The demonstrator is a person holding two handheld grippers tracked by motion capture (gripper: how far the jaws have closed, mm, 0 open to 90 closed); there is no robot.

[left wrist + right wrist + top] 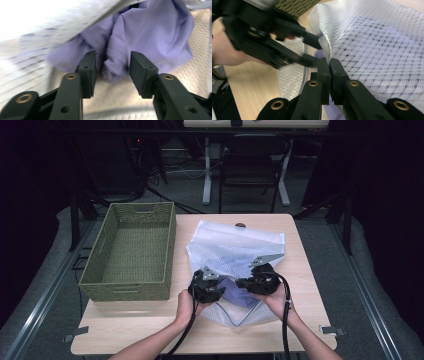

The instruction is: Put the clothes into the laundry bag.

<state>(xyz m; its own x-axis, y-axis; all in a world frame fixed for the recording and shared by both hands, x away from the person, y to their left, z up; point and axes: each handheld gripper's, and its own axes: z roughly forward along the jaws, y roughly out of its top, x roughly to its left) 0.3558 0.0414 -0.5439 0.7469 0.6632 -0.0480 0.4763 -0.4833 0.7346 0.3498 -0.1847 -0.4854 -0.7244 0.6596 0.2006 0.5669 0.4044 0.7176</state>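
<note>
- White mesh laundry bag (235, 245): lies on the wooden table (130, 322), just to the right of the basket, its open mouth toward the person's side. In the right gripper view the mesh (372, 50) shows a diamond weave with purple showing through it.
- Purple garment (239, 295): inside the bag, at the mouth end, between the two grippers. In the left gripper view the cloth (150, 37) is bunched into folds on the lower mesh layer, with the bag's upper layer lifted above it.
- Left gripper (216, 289): held in the person's left hand (185, 306), to the right of the basket's near corner, at the bag's mouth. In the left gripper view (113, 75) the jaws stand apart at a moderate width, one on either side of a fold of the garment; whether the pads touch the cloth cannot be told.
- Right gripper (242, 282): held in the person's right hand (277, 302), farther right of the basket than the left one. In the right gripper view (329, 65) the jaws are pressed together on the edge of the bag's upper layer, holding it raised.
- Green woven basket (131, 251): rectangular, with handle slots, on the left part of the table.
</note>
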